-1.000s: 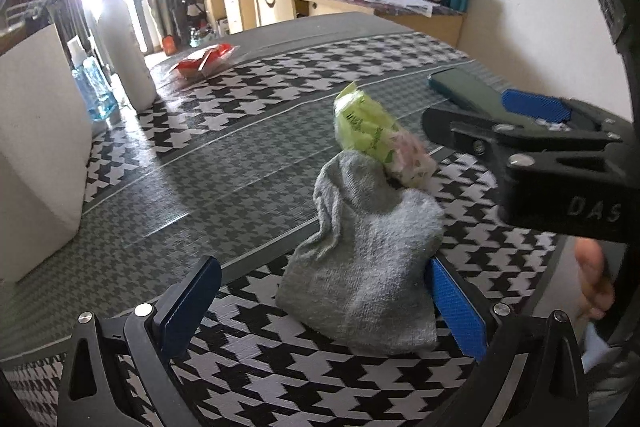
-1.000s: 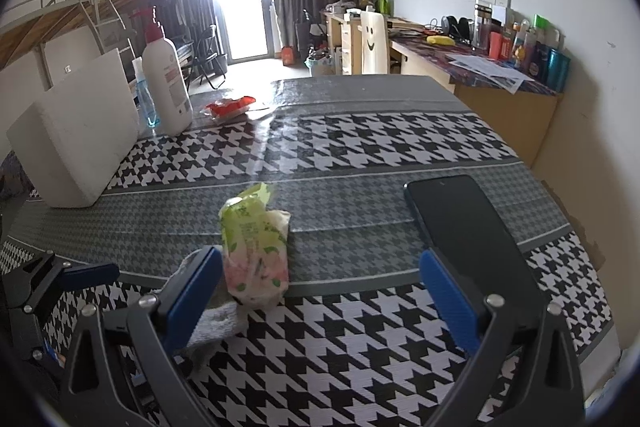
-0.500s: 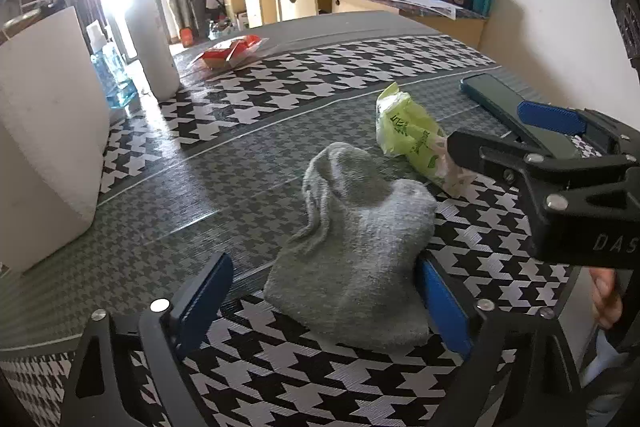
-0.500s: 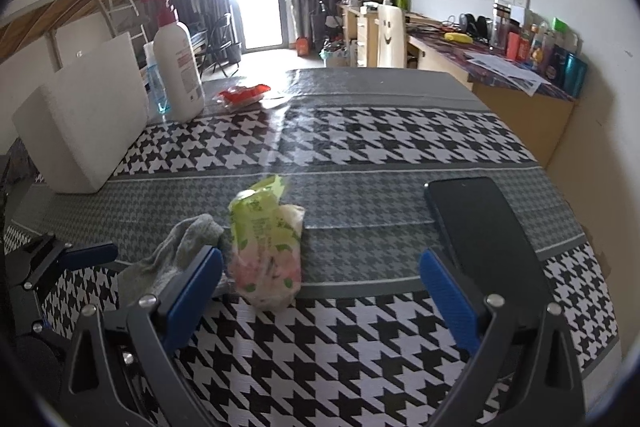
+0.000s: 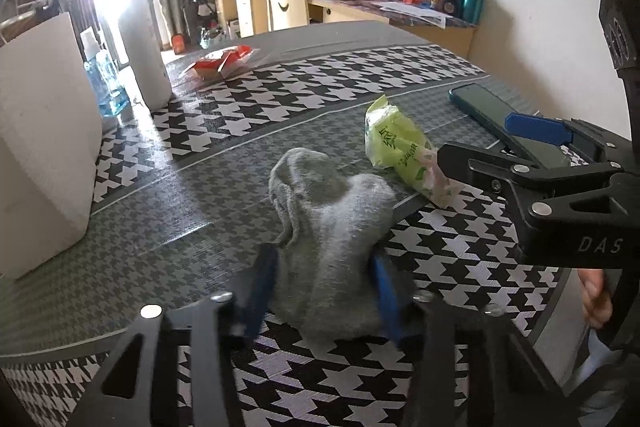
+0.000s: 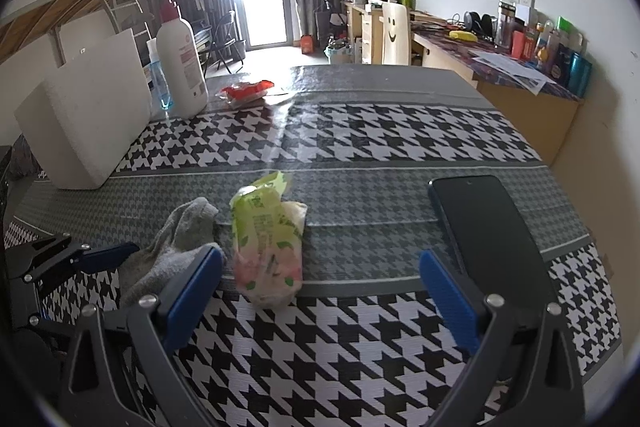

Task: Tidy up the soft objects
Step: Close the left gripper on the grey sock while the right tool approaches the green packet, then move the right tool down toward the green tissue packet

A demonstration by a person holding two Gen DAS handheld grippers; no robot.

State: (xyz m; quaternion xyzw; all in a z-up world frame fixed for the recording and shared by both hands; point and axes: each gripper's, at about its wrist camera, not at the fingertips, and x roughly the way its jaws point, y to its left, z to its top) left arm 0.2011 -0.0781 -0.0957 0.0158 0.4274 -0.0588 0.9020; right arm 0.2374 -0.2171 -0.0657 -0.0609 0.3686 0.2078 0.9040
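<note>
The houndstooth-covered desk (image 6: 400, 131) is seen carrying a white foam block (image 6: 84, 123) at ten o'clock and a dark phone (image 6: 492, 227) at three o'clock. The grey sock (image 5: 332, 227) at its near edge is pinched by the left tool (image 5: 326, 287), whose jaws have just been closing on it. The right tool (image 6: 320, 291) is held wide open, empty, with the green tissue pack (image 6: 268, 239) just beyond its left pad.

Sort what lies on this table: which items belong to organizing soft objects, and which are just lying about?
Belongs to the job:
- grey sock, between the left gripper jaws
- green tissue pack

Lying about:
- phone
- lotion bottle
- red packet
- white foam block
</note>
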